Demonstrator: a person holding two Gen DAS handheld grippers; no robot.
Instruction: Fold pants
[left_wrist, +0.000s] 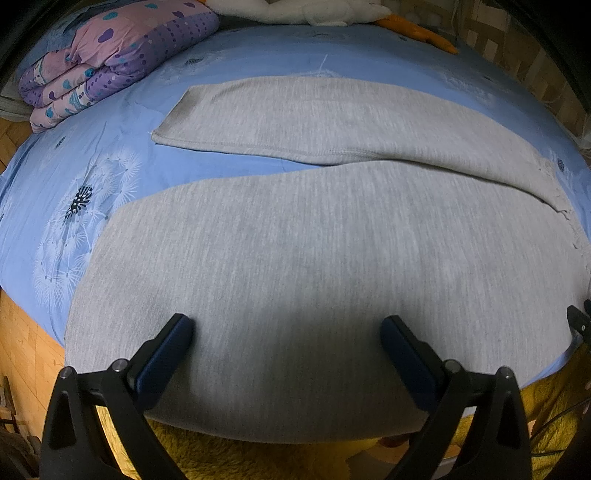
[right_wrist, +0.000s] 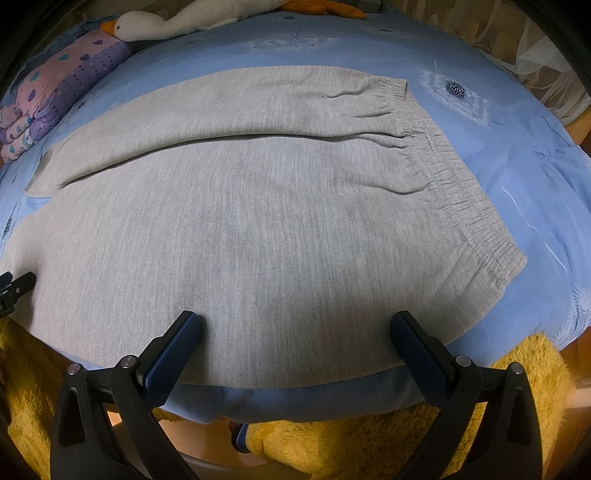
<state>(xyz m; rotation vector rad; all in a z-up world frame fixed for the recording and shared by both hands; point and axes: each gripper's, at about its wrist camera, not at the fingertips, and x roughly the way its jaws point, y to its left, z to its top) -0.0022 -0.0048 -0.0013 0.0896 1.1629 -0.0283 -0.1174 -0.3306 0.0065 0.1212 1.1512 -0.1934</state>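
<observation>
Grey knit pants (left_wrist: 314, 258) spread flat on blue bed (right_wrist: 535, 177), waistband right, legs left; soft, limp, light, best pinched along near edge; left gripper (left_wrist: 288, 328) and right gripper (right_wrist: 295, 325) both wide apart, holding nothing.

The pants (left_wrist: 295, 258) are showing plain heather grey. The sheet (right_wrist: 517, 177) is showing sky blue with white dandelion heads. The quilt (left_wrist: 110, 59) is showing pink and purple with hearts and dots. The goose (right_wrist: 166, 22) is showing white, its beak orange.
</observation>
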